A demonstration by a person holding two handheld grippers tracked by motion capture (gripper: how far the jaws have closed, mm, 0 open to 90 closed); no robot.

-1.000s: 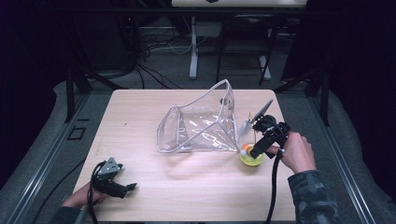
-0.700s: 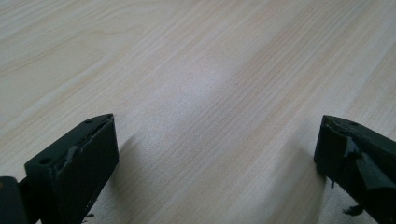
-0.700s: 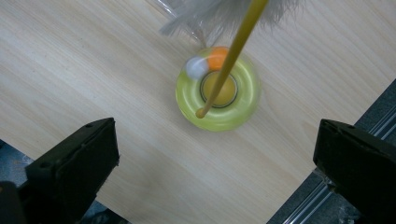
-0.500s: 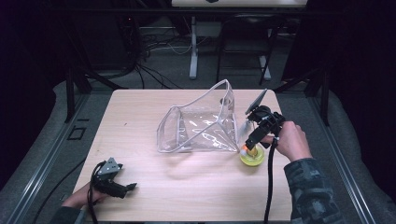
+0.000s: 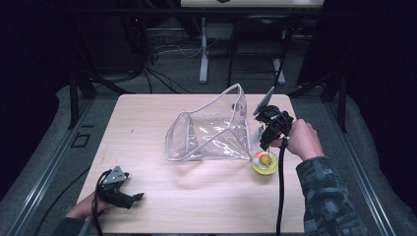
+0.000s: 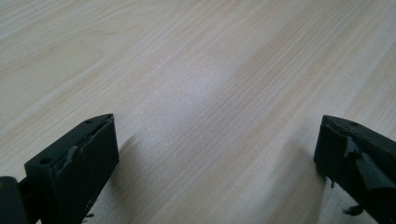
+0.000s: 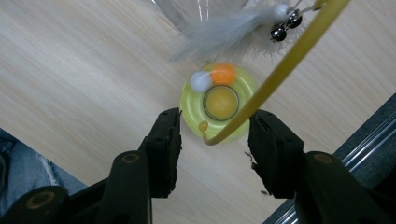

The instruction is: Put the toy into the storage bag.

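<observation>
A yellow-green round toy base point(image 7: 221, 103) sits on the table near the right edge, with an orange ball point(image 7: 224, 73) and a white ball point(image 7: 201, 81) on its rim. A thin yellow wand point(image 7: 280, 70) carrying a grey feather point(image 7: 224, 28) and small bells point(image 7: 285, 25) slants over it. My right gripper point(image 7: 215, 123) hovers just above the base point(image 5: 265, 164). Its jaws have just been closing; the wand's lower end lies between them and rests against one jaw, unpinched. My left gripper point(image 5: 139, 196) rests low at the front left, its jaws point(image 6: 212, 158) wide over bare wood.
A clear plastic pouch point(image 5: 211, 132) with a white rim stands open in the middle of the wooden table point(image 5: 147, 123), just left of my right gripper point(image 5: 262, 146). The table's right edge and a metal rail run close beside the toy. Dark floor and cables lie beyond.
My right hand has shifted a little left and away from the person, staying over the toy base. The left hand and gripper have kept still.
</observation>
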